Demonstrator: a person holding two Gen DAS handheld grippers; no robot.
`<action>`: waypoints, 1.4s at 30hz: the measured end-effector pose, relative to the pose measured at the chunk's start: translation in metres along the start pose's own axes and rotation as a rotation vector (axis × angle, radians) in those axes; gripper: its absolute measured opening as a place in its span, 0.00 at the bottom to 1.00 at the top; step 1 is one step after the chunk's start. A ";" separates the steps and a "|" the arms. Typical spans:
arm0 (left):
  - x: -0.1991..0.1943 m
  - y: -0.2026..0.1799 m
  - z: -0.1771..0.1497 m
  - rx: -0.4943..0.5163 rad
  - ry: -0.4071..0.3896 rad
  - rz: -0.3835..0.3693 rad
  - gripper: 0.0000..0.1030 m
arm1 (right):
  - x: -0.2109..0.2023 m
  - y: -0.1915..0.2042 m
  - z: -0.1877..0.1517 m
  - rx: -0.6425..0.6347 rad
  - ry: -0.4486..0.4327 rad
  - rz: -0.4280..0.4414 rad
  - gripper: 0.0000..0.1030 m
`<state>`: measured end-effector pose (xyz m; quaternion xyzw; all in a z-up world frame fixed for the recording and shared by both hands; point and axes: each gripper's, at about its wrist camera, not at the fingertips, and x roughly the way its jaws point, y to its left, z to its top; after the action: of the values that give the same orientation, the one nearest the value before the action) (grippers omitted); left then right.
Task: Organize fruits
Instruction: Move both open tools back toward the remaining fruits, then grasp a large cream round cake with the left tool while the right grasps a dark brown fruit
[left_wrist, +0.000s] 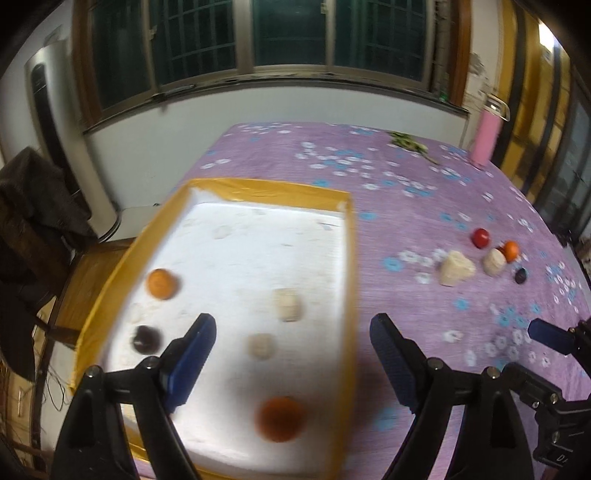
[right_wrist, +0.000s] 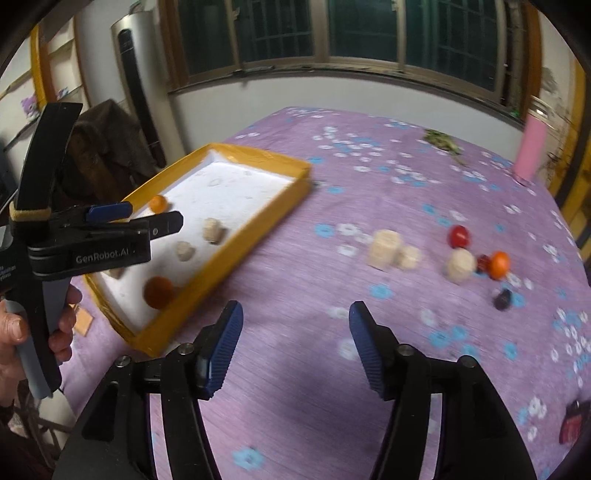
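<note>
Both our left gripper (left_wrist: 291, 354) and right gripper (right_wrist: 295, 341) are spread wide, empty. We should reach the right one forward-right to the red fruit (right_wrist: 459, 236), then carry it leftward into the yellow tray (right_wrist: 258, 225)

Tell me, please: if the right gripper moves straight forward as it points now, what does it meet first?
Probably only the purple flowered tablecloth. The open right gripper aims between the yellow-rimmed tray and the pale beige chunks; depth is unclear.

black tool (right_wrist: 295, 347), ribbed blue pads (right_wrist: 225, 345)

Tray (right_wrist: 236, 236) left of seemingly loose fruits (right_wrist: 460, 236)
</note>
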<state>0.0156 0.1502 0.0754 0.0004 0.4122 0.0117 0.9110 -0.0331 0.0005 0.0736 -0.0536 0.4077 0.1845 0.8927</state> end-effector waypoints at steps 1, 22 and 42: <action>-0.001 -0.008 0.000 0.009 0.000 -0.007 0.85 | -0.005 -0.008 -0.004 0.013 -0.005 -0.007 0.58; 0.033 -0.121 0.002 0.183 0.105 -0.049 0.89 | -0.002 -0.188 -0.034 0.277 0.009 -0.144 0.65; 0.104 -0.149 0.040 0.131 0.228 -0.117 0.87 | 0.056 -0.207 -0.010 0.153 0.065 -0.106 0.22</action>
<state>0.1174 0.0035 0.0228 0.0347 0.5120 -0.0683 0.8555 0.0709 -0.1775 0.0139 -0.0127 0.4460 0.1036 0.8889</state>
